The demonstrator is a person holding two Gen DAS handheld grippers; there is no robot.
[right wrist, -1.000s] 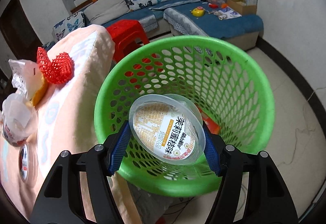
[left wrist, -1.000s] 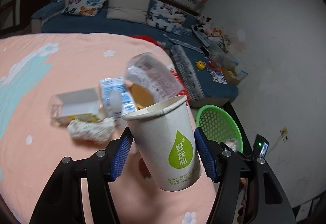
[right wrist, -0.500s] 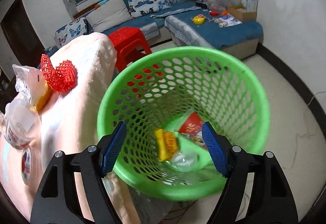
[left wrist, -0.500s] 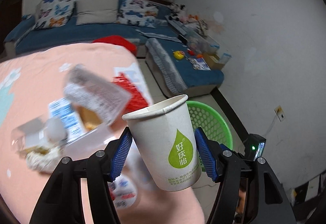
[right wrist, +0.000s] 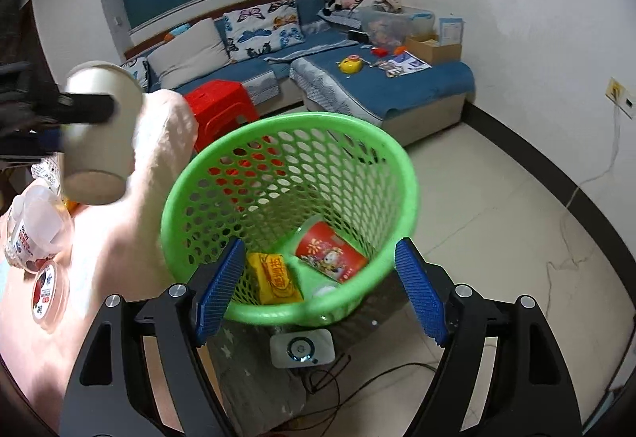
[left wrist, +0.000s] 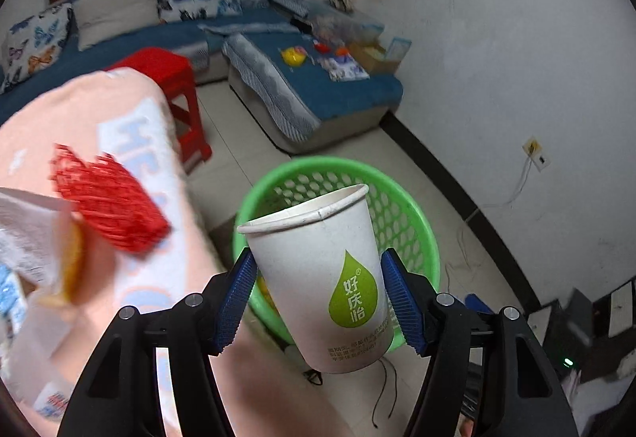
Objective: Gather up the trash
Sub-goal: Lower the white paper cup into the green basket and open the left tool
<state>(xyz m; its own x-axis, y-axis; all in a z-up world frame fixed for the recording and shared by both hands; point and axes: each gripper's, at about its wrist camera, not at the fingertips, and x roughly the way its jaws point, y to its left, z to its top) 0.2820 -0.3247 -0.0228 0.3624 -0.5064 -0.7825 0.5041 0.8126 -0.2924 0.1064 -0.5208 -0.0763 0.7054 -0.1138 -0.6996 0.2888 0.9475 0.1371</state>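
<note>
Right gripper, its lid just dropped, gapes empty above the basket; left gripper, clamping the paper cup, arrives next.

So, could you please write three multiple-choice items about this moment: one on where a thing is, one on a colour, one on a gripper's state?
1. Where is the yellow packet?
A. on the sofa
B. inside the basket
C. on the red stool

2. What colour is the basket?
A. green
B. blue
C. white

3. What is the state of the left gripper?
A. open and empty
B. out of view
C. shut on the paper cup

Answers:
1 B, the packet lies on the basket's floor beside a red wrapper.
2 A, its perforated wall is bright green.
3 C, both blue pads press the cup's sides.
</note>
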